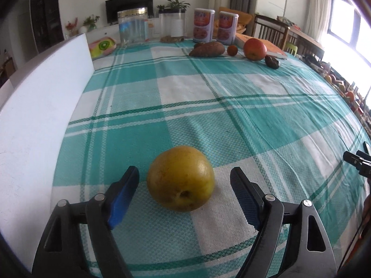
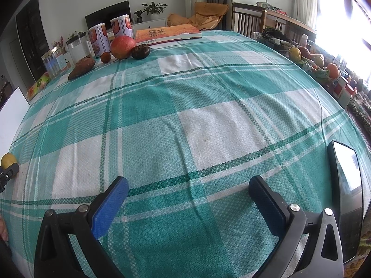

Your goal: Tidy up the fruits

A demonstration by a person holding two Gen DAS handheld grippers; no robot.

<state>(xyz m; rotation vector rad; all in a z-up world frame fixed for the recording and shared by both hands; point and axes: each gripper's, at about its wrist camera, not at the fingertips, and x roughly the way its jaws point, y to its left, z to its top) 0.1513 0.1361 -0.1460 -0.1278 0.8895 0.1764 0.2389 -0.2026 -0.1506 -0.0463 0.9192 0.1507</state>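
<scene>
A yellow pear (image 1: 180,178) lies on the teal checked tablecloth between the fingers of my left gripper (image 1: 184,180), which is open with gaps on both sides. The pear also shows at the far left of the right wrist view (image 2: 8,159). My right gripper (image 2: 189,188) is open and empty over bare cloth. At the far side lie a red apple (image 1: 254,48) (image 2: 123,46), a sweet potato (image 1: 207,49) (image 2: 82,67), a small orange-red fruit (image 1: 232,50) (image 2: 105,57) and a dark brown fruit (image 1: 272,62) (image 2: 140,52).
A white board (image 1: 39,106) stands along the table's left edge. Two cans (image 1: 214,25), clear jars (image 1: 133,27) and an orange book (image 2: 167,33) stand at the back. A phone (image 2: 346,185) lies by my right gripper. More fruit (image 2: 320,63) and chairs are beyond the right edge.
</scene>
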